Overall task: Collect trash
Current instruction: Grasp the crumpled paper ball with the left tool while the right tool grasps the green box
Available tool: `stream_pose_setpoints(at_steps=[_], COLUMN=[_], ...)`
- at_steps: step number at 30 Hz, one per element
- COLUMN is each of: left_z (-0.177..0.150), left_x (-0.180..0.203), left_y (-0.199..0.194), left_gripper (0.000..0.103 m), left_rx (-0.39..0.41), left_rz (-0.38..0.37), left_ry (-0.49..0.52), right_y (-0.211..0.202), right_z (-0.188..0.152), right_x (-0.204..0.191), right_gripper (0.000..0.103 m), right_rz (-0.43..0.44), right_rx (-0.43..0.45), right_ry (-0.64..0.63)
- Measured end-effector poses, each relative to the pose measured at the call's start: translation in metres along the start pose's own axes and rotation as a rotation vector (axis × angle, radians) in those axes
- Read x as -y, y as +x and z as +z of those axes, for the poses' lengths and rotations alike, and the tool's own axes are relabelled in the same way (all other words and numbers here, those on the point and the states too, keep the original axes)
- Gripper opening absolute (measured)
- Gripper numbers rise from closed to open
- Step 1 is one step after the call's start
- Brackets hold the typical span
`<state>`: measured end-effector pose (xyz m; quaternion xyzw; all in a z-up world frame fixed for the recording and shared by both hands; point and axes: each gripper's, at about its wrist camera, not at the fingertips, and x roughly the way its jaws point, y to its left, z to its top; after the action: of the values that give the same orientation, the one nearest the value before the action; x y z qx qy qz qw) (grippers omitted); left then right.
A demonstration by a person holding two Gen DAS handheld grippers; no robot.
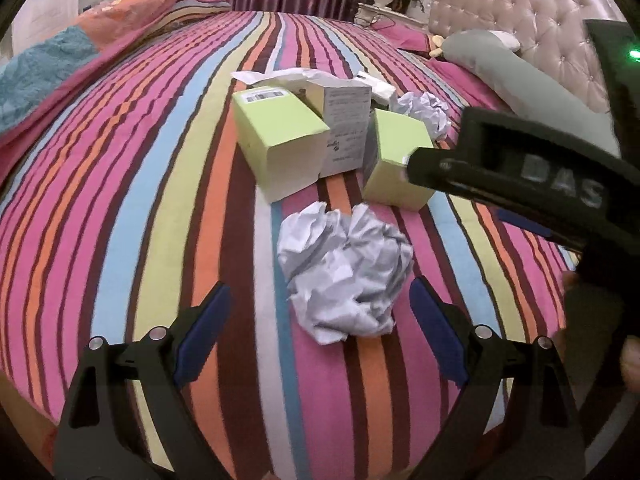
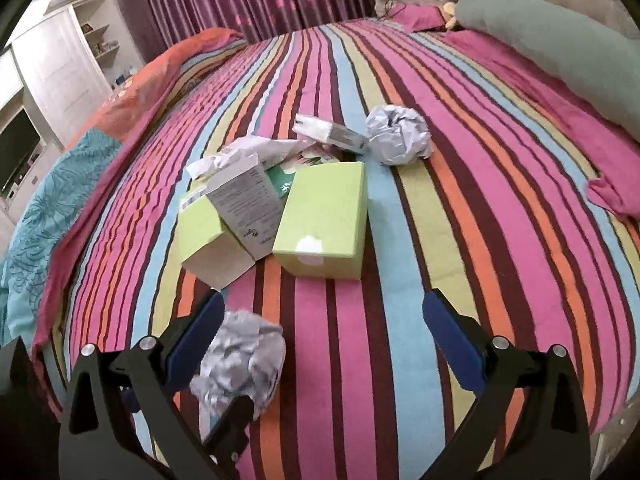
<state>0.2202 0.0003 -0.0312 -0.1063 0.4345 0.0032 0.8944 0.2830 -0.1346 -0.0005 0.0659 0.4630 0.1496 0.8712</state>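
On the striped bedspread [image 1: 120,240], the trash lies in a loose cluster near the middle of the bed. Nearest the left gripper [image 1: 320,320] is a crumpled paper ball [image 1: 344,272], lying just ahead of and between its two blue-padded fingers [image 1: 204,320], which stand wide apart with nothing clamped. Beyond the ball are two green boxes [image 1: 280,140], with a white printed carton [image 1: 346,128] leaning between them. A second paper ball [image 1: 428,112] lies farther back, beside torn white wrapping [image 1: 280,76].

The right gripper [image 2: 324,336] has its tongs fully apart and empty over the bedspread. The near paper ball sits low at its left finger [image 2: 192,340]; whether it touches the pad I cannot tell. From the left wrist view, the right gripper's black body reaches in over the right-hand green box [image 1: 396,160]. A grey-green pillow [image 2: 560,40] lies at the headboard [image 1: 520,12].
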Motion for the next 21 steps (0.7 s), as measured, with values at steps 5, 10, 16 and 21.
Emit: stream_pose_setpoints(at_steps=[5, 10, 16, 21], left_z=[0.006, 0.013, 0.025, 0.034], left_x=[0.003, 0.003, 0.006, 0.014], left_y=[0.011, 0.021, 0.032, 0.044], left_gripper=[0.088, 0.088, 0.088, 0.088], left_rx=[-0.009, -0.027, -0.037, -0.064], left_rz=[-0.009, -0.039, -0.029, 0.011], left_ry=[0.009, -0.001, 0.020, 0.033], right_y=[0.022, 0.040, 0.054, 0.062], right_z=[0.011, 0.021, 0.031, 0.032], right_x=[-0.001, -0.002, -0.001, 0.005], right_gripper=[0.095, 0.095, 0.095, 0.093], right_rz=[0.000, 0.001, -0.028, -0.053], right_rx=[-0.045, -0.091, -0.098, -0.109], right_ry=[-0.004, -0.039, -0.064, -0.044])
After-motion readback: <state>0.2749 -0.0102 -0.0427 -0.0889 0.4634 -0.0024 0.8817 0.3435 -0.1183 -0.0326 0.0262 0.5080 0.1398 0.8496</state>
